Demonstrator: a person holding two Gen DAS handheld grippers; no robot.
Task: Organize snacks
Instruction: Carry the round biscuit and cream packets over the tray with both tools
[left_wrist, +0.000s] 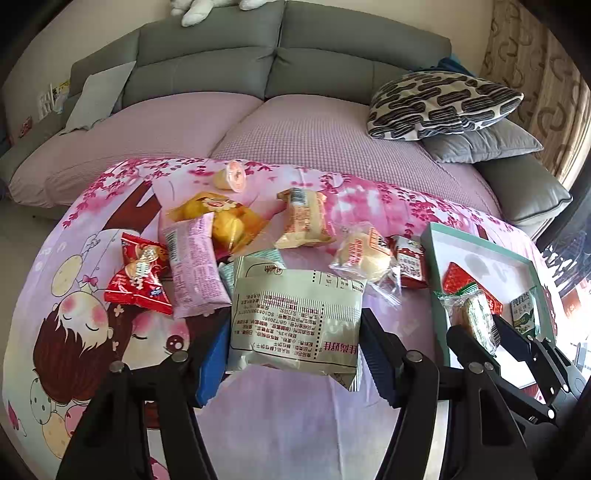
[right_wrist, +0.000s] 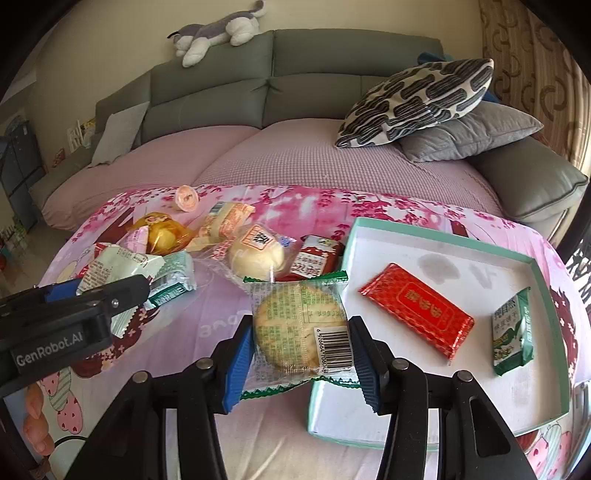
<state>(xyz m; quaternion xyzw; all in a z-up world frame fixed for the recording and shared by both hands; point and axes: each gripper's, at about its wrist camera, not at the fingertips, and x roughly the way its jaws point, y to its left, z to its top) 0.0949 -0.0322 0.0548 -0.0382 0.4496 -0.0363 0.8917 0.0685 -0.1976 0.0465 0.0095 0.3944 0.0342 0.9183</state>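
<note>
My left gripper (left_wrist: 295, 350) is shut on a pale green packet (left_wrist: 295, 310) printed with text, held just above the pink cartoon cloth (left_wrist: 277, 424). In the right wrist view, my right gripper (right_wrist: 301, 358) is shut on a clear packet with a round biscuit (right_wrist: 299, 325), over the near left corner of a white box with a teal rim (right_wrist: 443, 240). Inside the box lie a red packet (right_wrist: 417, 317) and a small green-and-white packet (right_wrist: 511, 332). The left gripper (right_wrist: 96, 286) shows at the left of that view. The right gripper (left_wrist: 487, 332) shows at the right of the left wrist view.
Loose snacks lie on the cloth: red packets (left_wrist: 140, 273), a pink packet (left_wrist: 192, 266), a yellow bag (left_wrist: 221, 218), a jelly cup (left_wrist: 232, 175), a bread packet (left_wrist: 303, 221), a wrapped bun (left_wrist: 364, 251), a red carton (left_wrist: 412, 264). A sofa (left_wrist: 295, 129) with pillows (left_wrist: 443, 103) stands behind.
</note>
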